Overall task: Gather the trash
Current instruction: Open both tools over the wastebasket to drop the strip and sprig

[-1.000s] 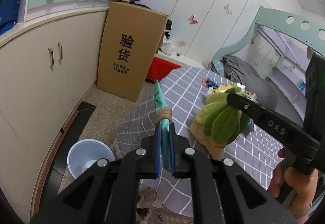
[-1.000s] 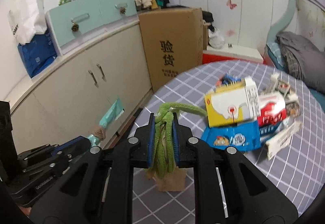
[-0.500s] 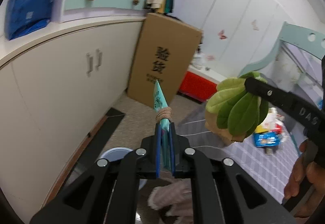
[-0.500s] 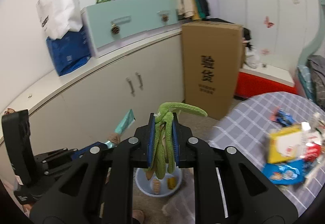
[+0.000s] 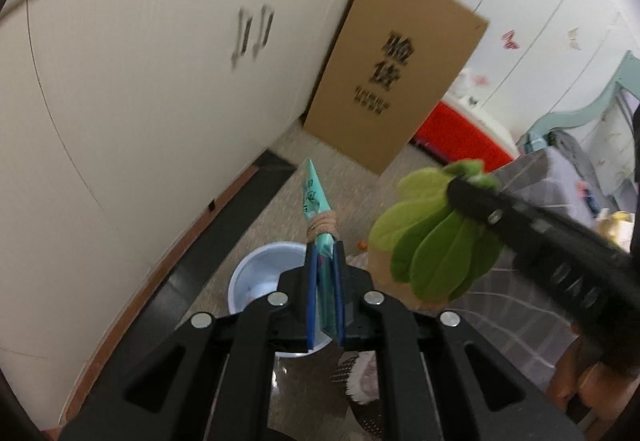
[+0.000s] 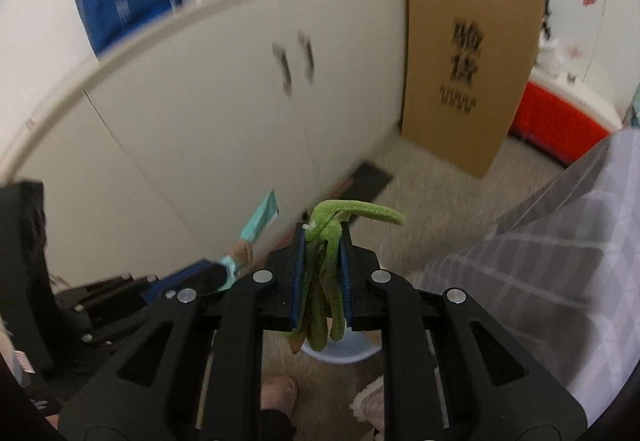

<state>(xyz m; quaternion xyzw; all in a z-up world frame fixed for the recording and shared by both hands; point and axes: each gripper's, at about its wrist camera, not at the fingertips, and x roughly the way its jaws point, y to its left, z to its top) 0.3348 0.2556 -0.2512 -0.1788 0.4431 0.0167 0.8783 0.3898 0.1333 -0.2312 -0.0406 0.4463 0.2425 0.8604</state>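
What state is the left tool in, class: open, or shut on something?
Shut. The left tool has both blue pads pressed flat against the teal wrapper, which sticks out past the tips above the pale blue bin.

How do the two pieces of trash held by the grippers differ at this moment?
The teal packet in the left gripper is flat, stiff and tied with twine, sticking up past the fingertips; the green leaf bundle in the right gripper is soft and droops below the pads. The packet is printed; the bundle is plain. Both are clamped above the pale blue bin.
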